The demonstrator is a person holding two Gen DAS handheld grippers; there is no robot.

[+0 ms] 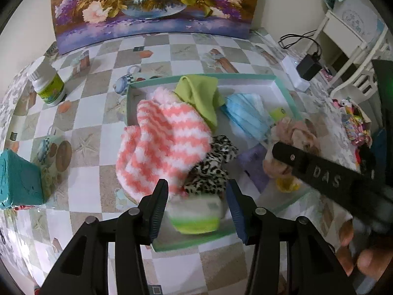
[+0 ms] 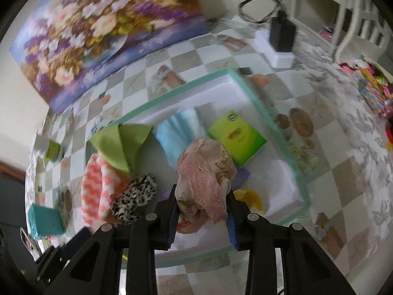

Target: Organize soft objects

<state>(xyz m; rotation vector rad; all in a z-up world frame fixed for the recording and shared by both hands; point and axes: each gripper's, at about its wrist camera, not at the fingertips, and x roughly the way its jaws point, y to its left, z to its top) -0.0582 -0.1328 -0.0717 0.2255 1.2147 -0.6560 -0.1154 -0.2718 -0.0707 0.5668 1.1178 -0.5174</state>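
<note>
The pink lace cloth (image 2: 206,179) hangs bunched over the teal-rimmed box (image 2: 275,127), clamped between the fingers of the right gripper (image 2: 202,211). In the box, at its 9 o'clock, lie a leopard-print piece (image 2: 135,196) and a pink-and-white striped fuzzy sock (image 2: 94,186), with a green cloth (image 2: 122,145) and a blue cloth (image 2: 176,130) beyond. The left gripper (image 1: 196,196) hovers with fingers apart over a white-and-green bundle (image 1: 196,216) at the box's near edge. A white bottle (image 1: 48,86) stands on the checkered desk (image 1: 81,127) at 10 o'clock.

Home room: floral painting (image 1: 149,7), checkered tablecloth (image 1: 191,49), white chair (image 1: 353,36).
</note>
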